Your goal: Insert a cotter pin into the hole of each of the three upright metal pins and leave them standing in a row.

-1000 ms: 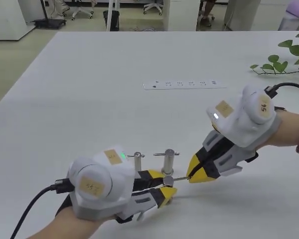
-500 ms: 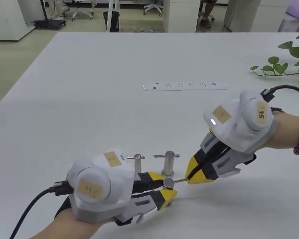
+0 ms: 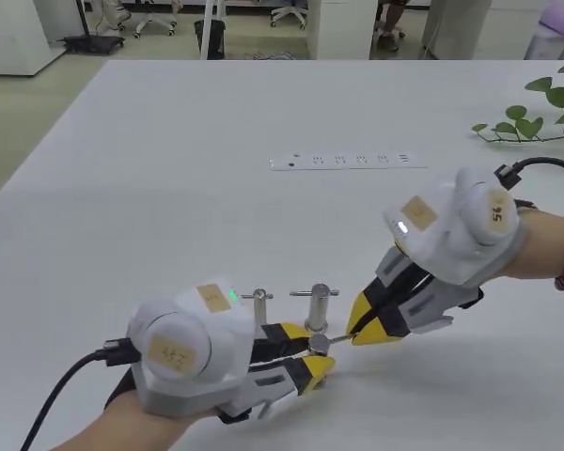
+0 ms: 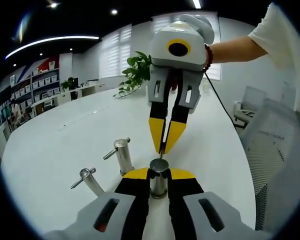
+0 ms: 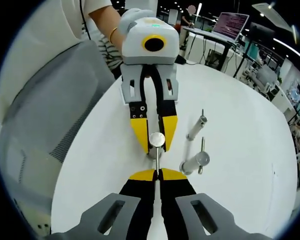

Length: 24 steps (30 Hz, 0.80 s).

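Pin (image 4: 159, 181) in left tool (image 3: 309, 350); cotter (image 5: 157, 161) in right tool (image 3: 368, 326).

Pin (image 3: 259, 305) left of second pin (image 3: 318, 303), third pin (image 3: 317, 345) nearer, power strip (image 3: 348, 161) behind, all on table (image 3: 169, 169)

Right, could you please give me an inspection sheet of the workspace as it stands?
Surface: white table, no spills seen.
Job's things: slim pin and thicker pin stand upright, each with a cotter pin through it; third pin stands nearer.
Clutter: power strip mid-table; plant sprig at the right edge.
Grippers: left tongs shut on the third pin; right tongs shut on a loose cotter pin, tip at the third pin, entry unclear.
Cables: left cable and right cable trail away from the work.
Surroundings: office chairs beyond the table.
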Each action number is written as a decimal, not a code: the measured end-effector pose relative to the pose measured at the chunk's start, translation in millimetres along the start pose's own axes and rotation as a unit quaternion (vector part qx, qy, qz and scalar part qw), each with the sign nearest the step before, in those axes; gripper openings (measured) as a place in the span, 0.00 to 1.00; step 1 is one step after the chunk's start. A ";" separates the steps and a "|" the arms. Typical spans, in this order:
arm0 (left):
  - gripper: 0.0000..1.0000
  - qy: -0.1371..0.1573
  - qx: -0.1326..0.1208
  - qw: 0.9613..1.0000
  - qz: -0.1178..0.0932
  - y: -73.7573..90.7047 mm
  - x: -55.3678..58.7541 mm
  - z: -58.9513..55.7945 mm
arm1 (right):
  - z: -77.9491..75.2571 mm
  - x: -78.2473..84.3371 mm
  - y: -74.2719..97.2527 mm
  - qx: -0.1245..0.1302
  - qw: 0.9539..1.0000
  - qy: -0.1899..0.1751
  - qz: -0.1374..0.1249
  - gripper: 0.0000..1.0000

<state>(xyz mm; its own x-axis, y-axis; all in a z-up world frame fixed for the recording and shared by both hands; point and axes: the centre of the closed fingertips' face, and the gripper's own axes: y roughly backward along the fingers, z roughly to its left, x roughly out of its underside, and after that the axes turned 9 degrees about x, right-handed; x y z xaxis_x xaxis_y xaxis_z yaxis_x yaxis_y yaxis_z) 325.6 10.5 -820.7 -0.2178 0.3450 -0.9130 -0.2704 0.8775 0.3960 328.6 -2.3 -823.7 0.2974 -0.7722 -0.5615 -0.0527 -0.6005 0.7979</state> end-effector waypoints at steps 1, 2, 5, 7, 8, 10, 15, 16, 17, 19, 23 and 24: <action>0.11 0.000 0.000 1.000 0.000 0.1 0.0 0.0 | 0.2 -0.7 -0.3 -0.001 1.000 -0.001 0.000 0.04; 0.11 0.000 0.000 1.000 -0.001 0.1 0.0 0.0 | 0.3 -0.5 -0.1 0.000 1.000 0.000 0.001 0.04; 0.11 0.002 -0.002 1.000 -0.003 -0.1 0.1 0.4 | 0.6 -1.2 0.5 0.002 1.000 -0.004 0.001 0.04; 0.11 0.007 -0.002 1.000 -0.007 -0.1 0.2 0.3 | 0.4 -1.6 1.0 0.002 1.000 -0.007 0.000 0.04; 0.11 0.009 -0.002 1.000 -0.008 -0.3 0.1 0.3 | 1.3 -4.8 0.5 0.000 1.000 -0.015 -0.007 0.04; 0.11 0.009 0.000 1.000 -0.009 -1.4 0.1 0.1 | 2.1 -7.9 -1.4 -0.003 1.000 -0.011 -0.007 0.04; 0.11 0.010 -0.001 1.000 -0.010 -3.0 -0.8 -0.1 | 2.1 -14.5 -8.7 -0.005 1.000 -0.010 -0.011 0.04; 0.11 0.011 -0.002 1.000 -0.011 -2.9 -0.7 -0.1 | 2.4 -15.7 -9.5 -0.005 1.000 -0.012 -0.013 0.04; 0.11 0.013 -0.002 1.000 -0.011 -2.9 -0.6 0.0 | 2.6 -16.1 -9.6 -0.005 1.000 -0.013 -0.013 0.04; 0.12 0.020 -0.005 1.000 -0.012 -3.0 0.4 0.5 | 3.1 -16.8 -9.2 -0.006 1.000 -0.019 -0.013 0.04; 0.12 0.039 -0.014 0.999 0.003 -4.7 9.5 1.5 | 4.4 -17.1 -8.6 -0.004 0.999 -0.034 -0.012 0.04; 0.12 0.036 -0.017 0.999 0.008 -5.0 12.4 1.4 | 4.3 -17.1 -8.5 -0.003 0.999 -0.037 -0.012 0.04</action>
<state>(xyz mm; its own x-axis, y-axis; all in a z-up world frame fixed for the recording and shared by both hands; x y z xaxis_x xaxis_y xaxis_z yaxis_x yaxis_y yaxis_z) 325.6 10.8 -834.1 -0.2879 0.3326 -0.8981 -0.2982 0.8600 0.4141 319.8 15.2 -821.9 0.2267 -0.7715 -0.5945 -0.0413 -0.6174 0.7855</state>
